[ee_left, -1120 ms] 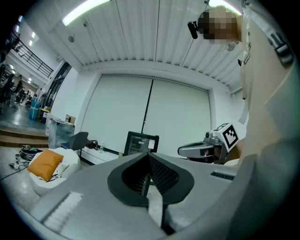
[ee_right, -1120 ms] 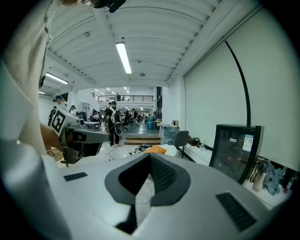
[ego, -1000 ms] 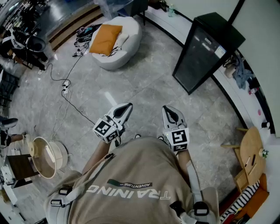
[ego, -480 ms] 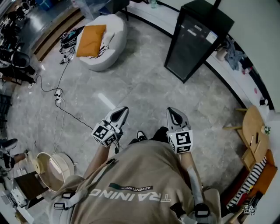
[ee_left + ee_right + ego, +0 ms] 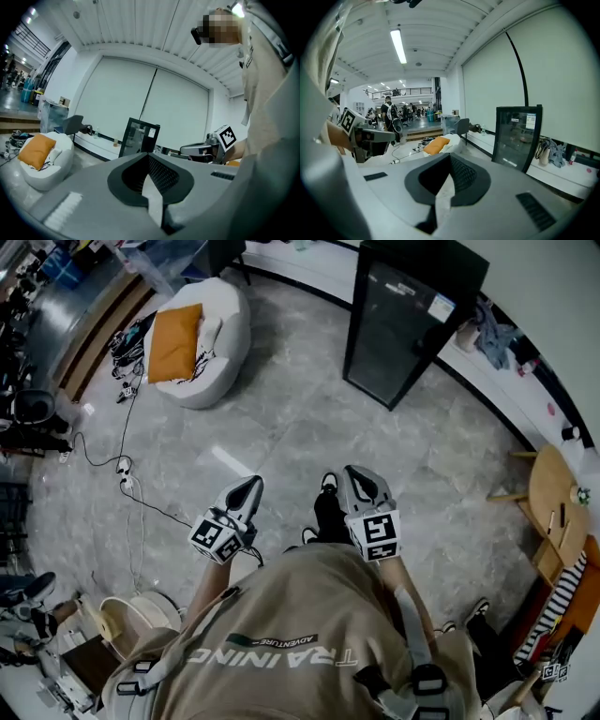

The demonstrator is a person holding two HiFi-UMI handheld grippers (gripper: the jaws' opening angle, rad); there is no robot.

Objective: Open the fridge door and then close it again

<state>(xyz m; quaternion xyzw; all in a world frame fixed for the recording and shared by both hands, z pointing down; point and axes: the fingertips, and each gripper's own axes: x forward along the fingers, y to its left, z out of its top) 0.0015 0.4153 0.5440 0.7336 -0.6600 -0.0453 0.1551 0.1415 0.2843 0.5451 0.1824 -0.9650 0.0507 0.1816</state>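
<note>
I can read only the shirt: "TRAINING" in large letters and "ADVENTURE" in small ones, both upside down in my head view. The label on the fridge is too small to read.

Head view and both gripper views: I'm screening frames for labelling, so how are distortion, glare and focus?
Head view: strong fisheye bends the wall, a glare streak on the floor, fridge sharp. Left gripper view: dark vignetted corners, even light, fridge small but clear. Right gripper view: bright ceiling lamp, reflections on the fridge door.
</note>
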